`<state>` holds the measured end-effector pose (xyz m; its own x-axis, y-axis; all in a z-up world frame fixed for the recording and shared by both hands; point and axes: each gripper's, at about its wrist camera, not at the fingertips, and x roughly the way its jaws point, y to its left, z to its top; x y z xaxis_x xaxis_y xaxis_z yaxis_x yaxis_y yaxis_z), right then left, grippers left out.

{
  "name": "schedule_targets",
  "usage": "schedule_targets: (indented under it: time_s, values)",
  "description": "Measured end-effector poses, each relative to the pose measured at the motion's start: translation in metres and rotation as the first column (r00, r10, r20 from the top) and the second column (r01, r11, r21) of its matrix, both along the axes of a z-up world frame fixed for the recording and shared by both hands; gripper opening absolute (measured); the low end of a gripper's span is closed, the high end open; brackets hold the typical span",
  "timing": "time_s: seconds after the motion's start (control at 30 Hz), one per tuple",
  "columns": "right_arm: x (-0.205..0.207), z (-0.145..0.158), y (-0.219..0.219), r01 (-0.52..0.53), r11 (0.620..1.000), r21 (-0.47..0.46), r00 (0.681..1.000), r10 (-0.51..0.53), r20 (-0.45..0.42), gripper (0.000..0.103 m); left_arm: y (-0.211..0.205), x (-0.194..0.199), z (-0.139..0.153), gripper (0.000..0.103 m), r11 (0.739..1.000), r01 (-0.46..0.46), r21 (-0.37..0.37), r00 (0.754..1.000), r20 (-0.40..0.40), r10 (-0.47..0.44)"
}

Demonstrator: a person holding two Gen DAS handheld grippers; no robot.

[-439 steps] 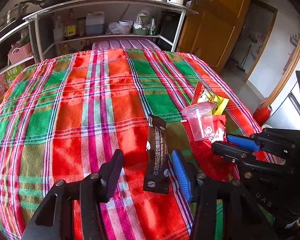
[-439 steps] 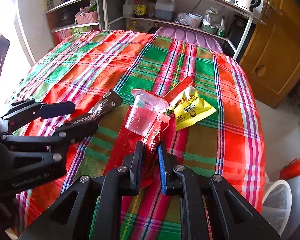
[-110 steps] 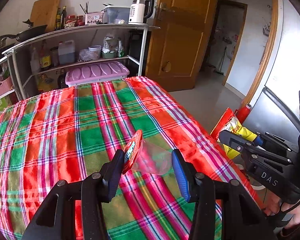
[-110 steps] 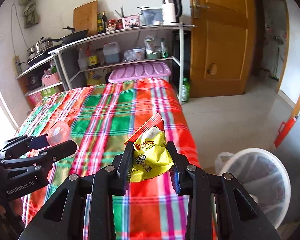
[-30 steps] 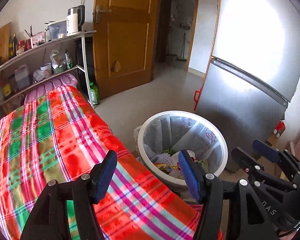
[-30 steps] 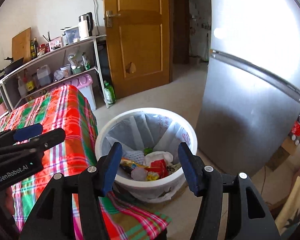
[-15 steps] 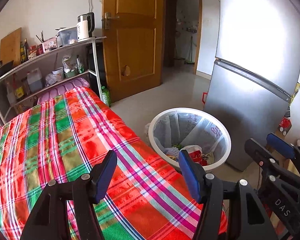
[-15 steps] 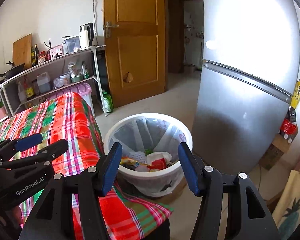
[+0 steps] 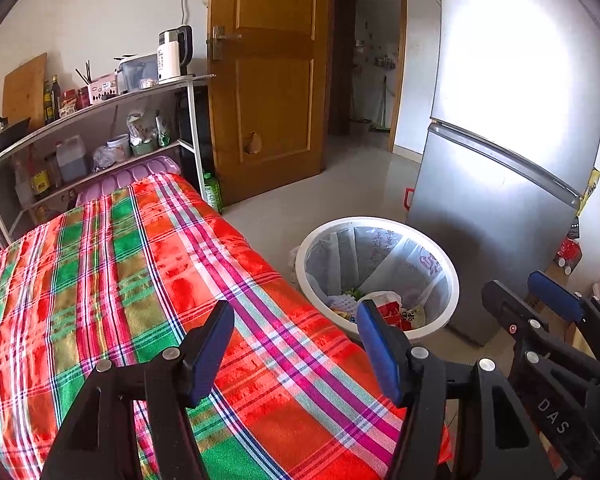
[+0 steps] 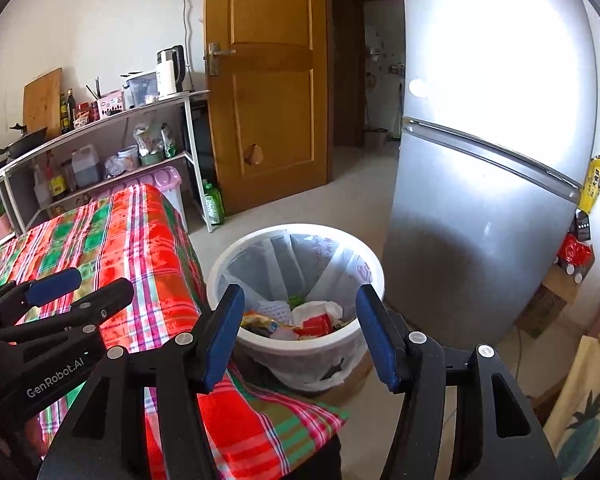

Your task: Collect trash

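A white bin (image 9: 432, 252) (image 10: 374, 264) with a clear liner stands on the floor beside the table corner. Inside it lie trash wrappers (image 10: 312, 322) (image 9: 392, 308), red, white and yellow. My left gripper (image 9: 294, 344) is open over the plaid tablecloth (image 9: 140, 264), with nothing between its fingers. My right gripper (image 10: 300, 332) is open too, empty, held above the near side of the bin. In the left wrist view the right gripper (image 9: 540, 300) shows at the right edge. In the right wrist view the left gripper (image 10: 80, 288) shows at the left, over the cloth (image 10: 132, 240).
A silver fridge (image 10: 492, 160) stands right behind the bin. A wooden door (image 9: 268, 88) and a doorway lie beyond. A metal shelf (image 9: 100, 120) with bottles, a kettle and jars lines the far wall, a purple lidded box (image 10: 156, 180) beneath. Bare floor lies between bin and door.
Both grippers have drawn back a little from the bin, which now looks smaller and farther. More tablecloth shows under the left gripper. Both stay open and empty.
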<state>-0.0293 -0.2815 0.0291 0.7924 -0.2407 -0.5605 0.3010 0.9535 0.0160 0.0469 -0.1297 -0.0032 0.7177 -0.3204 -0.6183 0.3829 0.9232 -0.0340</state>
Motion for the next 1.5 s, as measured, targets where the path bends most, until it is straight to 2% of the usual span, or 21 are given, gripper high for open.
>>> schedule_targets:
  time_s: [1.5]
  values:
    - [-0.0018,0.0004,0.004,-0.009,1.0,0.003,1.0,0.009,0.004,0.059,0.001,-0.0022,0.0013,0.064,1.0,-0.004,-0.002,1.0,0.008,0.004]
